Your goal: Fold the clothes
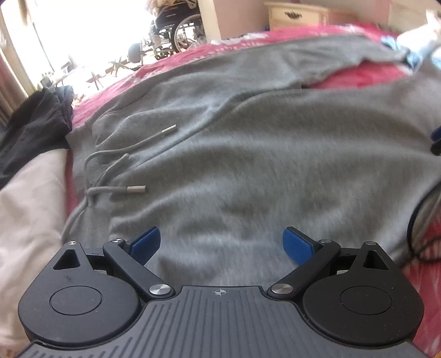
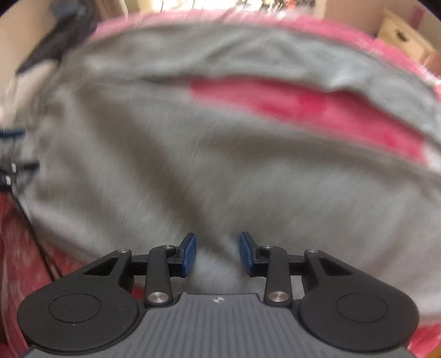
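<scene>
A grey hoodie (image 1: 248,154) lies spread over a pink bedspread (image 1: 366,74), one sleeve stretched along the far side. Its drawstrings, tipped with metal (image 1: 135,189), trail at the left. My left gripper (image 1: 222,245) hovers low over the hoodie's body, jaws wide open, nothing between them. In the blurred right wrist view the same hoodie (image 2: 193,165) fills the frame. There my right gripper (image 2: 217,253) has its blue pads (image 2: 190,253) drawn close, with a raised bunch of grey fabric pinched between them. A blue finger of the right gripper (image 1: 435,140) shows at the left view's right edge.
A black garment (image 1: 33,121) and a cream cloth (image 1: 30,206) lie at the bed's left side. Beyond the bed stand a wheelchair (image 1: 176,27) and a cream dresser (image 1: 295,13). Pink bedspread (image 2: 303,104) shows between sleeve and body.
</scene>
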The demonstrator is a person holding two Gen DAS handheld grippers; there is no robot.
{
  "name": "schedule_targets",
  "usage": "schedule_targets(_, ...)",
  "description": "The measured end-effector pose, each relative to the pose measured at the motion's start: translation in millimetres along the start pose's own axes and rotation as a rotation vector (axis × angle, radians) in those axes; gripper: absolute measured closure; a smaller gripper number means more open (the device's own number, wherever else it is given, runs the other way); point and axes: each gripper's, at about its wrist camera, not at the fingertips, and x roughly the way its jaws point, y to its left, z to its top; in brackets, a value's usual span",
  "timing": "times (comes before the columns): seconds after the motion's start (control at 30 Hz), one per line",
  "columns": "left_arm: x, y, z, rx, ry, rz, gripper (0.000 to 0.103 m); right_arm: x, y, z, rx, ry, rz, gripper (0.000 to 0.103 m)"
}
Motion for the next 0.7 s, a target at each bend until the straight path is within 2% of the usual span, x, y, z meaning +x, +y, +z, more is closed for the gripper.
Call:
schedule_targets(0.13, -11, 11, -5, -0.026, 0.053, 0.011, 0.006, 5, 23, -8, -0.039, 0.017, 0.077, 0.066)
schedule_targets(0.17, -13, 13, -2, -0.027, 0.045, 0.017, 0.007, 2, 23, -6, -0.04, 0.022, 0.084, 0.066)
schedule_targets(0.2, -16, 15, 1, -0.028, 0.035, 0.023, 0.007, -1, 24, -3, -0.042, 0.005, 0.09, 0.066)
schedule_targets(0.3, -14, 13, 16, 0.007, -0.016, 0.021, 0.007, -6, 30, 17, -0.051, -0.125, 0.11, 0.066)
schedule_targets(0.37, -6, 5, 27, 0.022, -0.031, 0.001, 0.007, 5, 34, 33, -0.057, -0.2, 0.139, 0.066)
schedule_targets(0.43, 5, -4, 33, 0.022, -0.024, -0.041, 0.007, 27, 43, 46, -0.059, -0.225, 0.186, 0.066)
schedule_targets(0.5, 14, -9, 31, 0.017, 0.036, -0.059, 0.009, 44, 61, 46, -0.085, -0.217, 0.217, 0.066)
schedule_targets(0.57, 12, -6, 18, -0.003, 0.065, -0.064, 0.009, 41, 85, 33, -0.192, -0.252, 0.22, 0.066)
schedule_targets(0.7, -2, 15, -4, -0.09, 0.123, -0.062, 0.007, 30, 115, 7, -0.326, -0.23, 0.384, 0.066)
